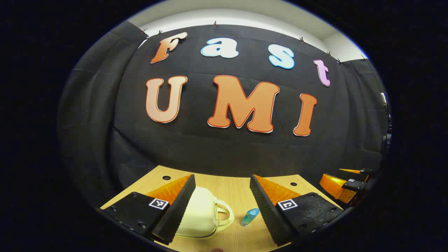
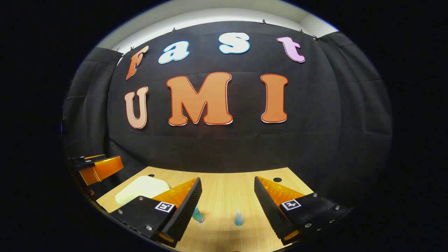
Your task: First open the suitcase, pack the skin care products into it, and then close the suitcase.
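A small cream suitcase (image 1: 199, 213) with a handle lies shut on the wooden table (image 1: 231, 189); it also shows at the left as the suitcase (image 2: 141, 189). My left gripper (image 1: 222, 196) hangs open above it, its left finger in front of the case. A blue skin care tube (image 1: 250, 217) lies to the right of the case, near that gripper's right finger. My right gripper (image 2: 227, 196) is open over the table. Below it stand two small blue bottles: one bottle (image 2: 197, 214) by its left finger, another bottle (image 2: 239, 218) between the fingers.
The right gripper (image 1: 344, 185) shows at the right edge of the left gripper view; the left gripper (image 2: 96, 168) shows at the left edge of the right gripper view. The table has round holes (image 1: 293, 183) near its back edge. Black cloth walls stand behind.
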The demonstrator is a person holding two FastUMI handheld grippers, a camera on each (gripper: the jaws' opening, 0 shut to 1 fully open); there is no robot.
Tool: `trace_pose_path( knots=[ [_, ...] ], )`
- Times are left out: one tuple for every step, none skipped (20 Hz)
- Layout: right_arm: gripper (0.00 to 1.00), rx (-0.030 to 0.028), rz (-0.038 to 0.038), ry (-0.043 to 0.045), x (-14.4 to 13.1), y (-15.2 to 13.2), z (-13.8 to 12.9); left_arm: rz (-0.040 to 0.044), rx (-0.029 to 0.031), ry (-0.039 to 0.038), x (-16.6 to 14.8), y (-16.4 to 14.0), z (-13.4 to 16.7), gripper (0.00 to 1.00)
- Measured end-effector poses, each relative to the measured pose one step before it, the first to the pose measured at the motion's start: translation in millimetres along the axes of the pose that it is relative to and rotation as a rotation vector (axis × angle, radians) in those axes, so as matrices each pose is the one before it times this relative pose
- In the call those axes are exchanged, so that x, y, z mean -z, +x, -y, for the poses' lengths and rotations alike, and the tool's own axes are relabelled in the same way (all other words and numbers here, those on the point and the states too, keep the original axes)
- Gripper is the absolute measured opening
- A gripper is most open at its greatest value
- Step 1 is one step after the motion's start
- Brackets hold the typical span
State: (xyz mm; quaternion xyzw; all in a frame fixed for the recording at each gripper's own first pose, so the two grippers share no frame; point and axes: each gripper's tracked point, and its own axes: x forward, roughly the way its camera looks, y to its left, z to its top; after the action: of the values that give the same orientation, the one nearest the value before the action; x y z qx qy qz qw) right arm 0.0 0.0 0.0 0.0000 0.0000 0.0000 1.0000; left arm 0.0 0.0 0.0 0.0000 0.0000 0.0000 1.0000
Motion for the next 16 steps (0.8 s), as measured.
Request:
trace_pose_path(
  knots=[
    [0.95, -0.00462, 0.00137, -0.00171, -0.4, -0.07, -2.4, 0.00352, -0.00132, -0.0014, -0.57, -0.61, -1.2, 0.97],
    [0.95, -0.00355, 0.00294, -0.00375, -0.75, 0.38, -1.48, 0.00046, -0.00291, 0.00189, 0.08, -0.95, -1.92, 0.97],
    [0.95, -0.00452, 0.00112, -0.00342, -0.04, 0.75, -1.53, 0.00068, -0.00305, 0.00264, -0.26, 0.17, -1.49, 0.97],
    [0.95, -0.00445, -0.00199, -0.00141, 0.01, 0.31, -1.6, -0.00137, -0.00023, 0.00125, -0.52, -0.13, -1.11, 0.97],
    [0.95, -0.00806, 0.00171, 0.00304, -0.95, -0.49, -3.1, -0.00592, 0.00253, 0.00149, 2.45, -1.13, 0.09, 0.97],
    [0.95, -0.00263, 0.00133, 0.00151, 0.26, 0.34, -1.18, -0.00353, 0.00057, 0.00189, 1.29, 0.08, -1.33, 0.97],
    [0.95, 0.00042, -0.00235, -0.00003, 1.2, 0.62, -1.14, -0.00356, -0.00185, 0.00128, 1.67, 1.21, -1.2, 0.97],
    [0.95, -0.00091, -0.00276, 0.00034, -0.02, 0.04, -1.02, -0.01193, 0.00294, -0.00149, 3.8, 1.39, 0.14, 0.94],
    [0.95, 0.00191, -0.00158, 0.00064, 1.02, 0.05, -0.36, -0.00874, -0.00021, -0.00386, 2.36, 1.39, -0.65, 0.97],
    [0.95, -0.0008, -0.0028, -0.00258, 0.73, 0.88, 0.09, -0.00559, 0.00085, -0.00363, 0.31, 1.53, -0.35, 0.97],
    [0.95, 0.00245, -0.00183, -0.0032, 0.67, 0.46, 0.65, -0.0014, 0.00175, -0.00014, 0.87, 1.34, 0.35, 0.97],
    [0.95, 0.0025, -0.00382, -0.001, 0.18, 0.72, 2.44, 0.00118, 0.00213, 0.0065, -0.27, 1.09, 1.13, 0.97],
    [0.95, 0.00253, -0.00107, 0.0018, 0.48, 1.04, 1.18, 0.00214, -0.00007, 0.01445, -1.88, 3.04, 1.16, 0.97],
    [0.95, 0.00544, -0.00205, 0.00185, 0.66, 0.71, 2.04, -0.00024, 0.00103, 0.00931, 1.37, 0.27, 1.65, 0.97],
    [0.95, 0.00522, -0.00253, 0.00319, -0.07, 1.94, 2.17, 0.00087, 0.00174, 0.0096, 0.68, 1.86, 1.37, 0.97],
    [0.95, 0.00518, -0.00417, 0.00416, 2.35, 1.34, 2.27, -0.00162, 0.00402, 0.00648, 0.22, 1.87, 2.12, 0.97]
  ],
)
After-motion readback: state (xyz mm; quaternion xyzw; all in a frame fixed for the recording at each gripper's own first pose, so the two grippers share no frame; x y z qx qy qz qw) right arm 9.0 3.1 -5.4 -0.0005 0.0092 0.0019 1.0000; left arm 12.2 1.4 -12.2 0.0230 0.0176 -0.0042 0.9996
